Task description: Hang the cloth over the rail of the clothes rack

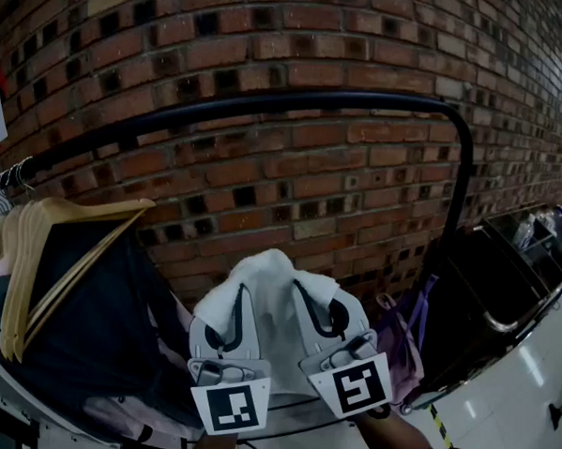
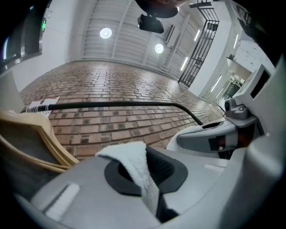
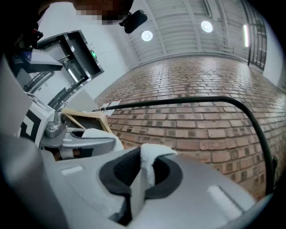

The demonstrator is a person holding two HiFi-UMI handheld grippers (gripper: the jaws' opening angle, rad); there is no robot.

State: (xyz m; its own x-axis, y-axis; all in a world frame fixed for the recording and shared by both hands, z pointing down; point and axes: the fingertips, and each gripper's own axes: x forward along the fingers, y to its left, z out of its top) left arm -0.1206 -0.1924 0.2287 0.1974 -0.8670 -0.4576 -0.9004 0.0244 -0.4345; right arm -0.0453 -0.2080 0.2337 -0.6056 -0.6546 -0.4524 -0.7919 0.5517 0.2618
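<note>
A white fleecy cloth [image 1: 273,277] is held up below the black rail [image 1: 268,104] of the clothes rack, in front of the brick wall. My left gripper [image 1: 230,331] is shut on the cloth's left edge, and my right gripper [image 1: 325,317] is shut on its right edge. The two stand side by side, pointing up at the rail. In the left gripper view a fold of cloth [image 2: 134,163] is pinched between the jaws, with the rail [image 2: 125,105] above. The right gripper view shows the cloth [image 3: 149,159] clamped the same way, under the rail [image 3: 187,100].
Wooden hangers [image 1: 34,272] with a dark garment [image 1: 97,331] hang at the rail's left end. The rail bends down into a post [image 1: 464,172] at the right. A purple item [image 1: 402,343] and a black wire cart [image 1: 504,277] stand to the right.
</note>
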